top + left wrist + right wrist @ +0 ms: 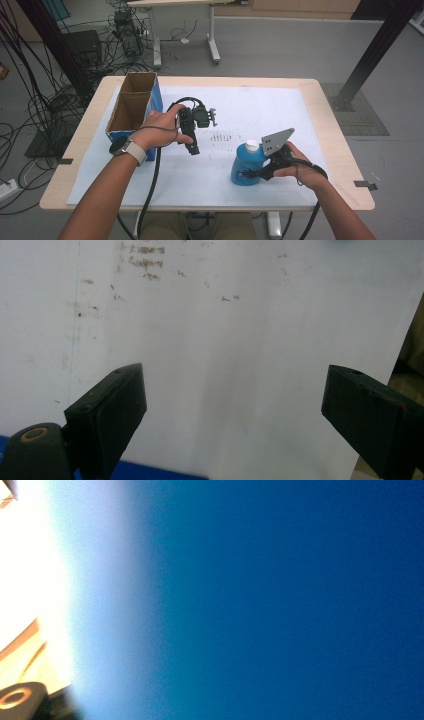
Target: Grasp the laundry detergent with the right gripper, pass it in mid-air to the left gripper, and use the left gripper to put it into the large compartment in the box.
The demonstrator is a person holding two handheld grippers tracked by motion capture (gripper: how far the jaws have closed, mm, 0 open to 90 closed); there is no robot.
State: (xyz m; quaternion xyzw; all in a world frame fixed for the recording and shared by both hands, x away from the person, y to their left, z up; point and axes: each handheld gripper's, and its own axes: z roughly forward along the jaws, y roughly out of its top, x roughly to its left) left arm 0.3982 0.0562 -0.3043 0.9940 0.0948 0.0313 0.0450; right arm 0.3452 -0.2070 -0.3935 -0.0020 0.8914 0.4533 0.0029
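The blue plastic bottle with a white cap (248, 165) stands upright on the white table sheet (260, 107), clamped by the right gripper (260, 173); the left gripper (235, 410) hovers open, well apart.

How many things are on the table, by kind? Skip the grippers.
Blue bottle with a white cap: 1
Open cardboard box with blue sides: 1
White sheet covering the table: 1
Total: 3
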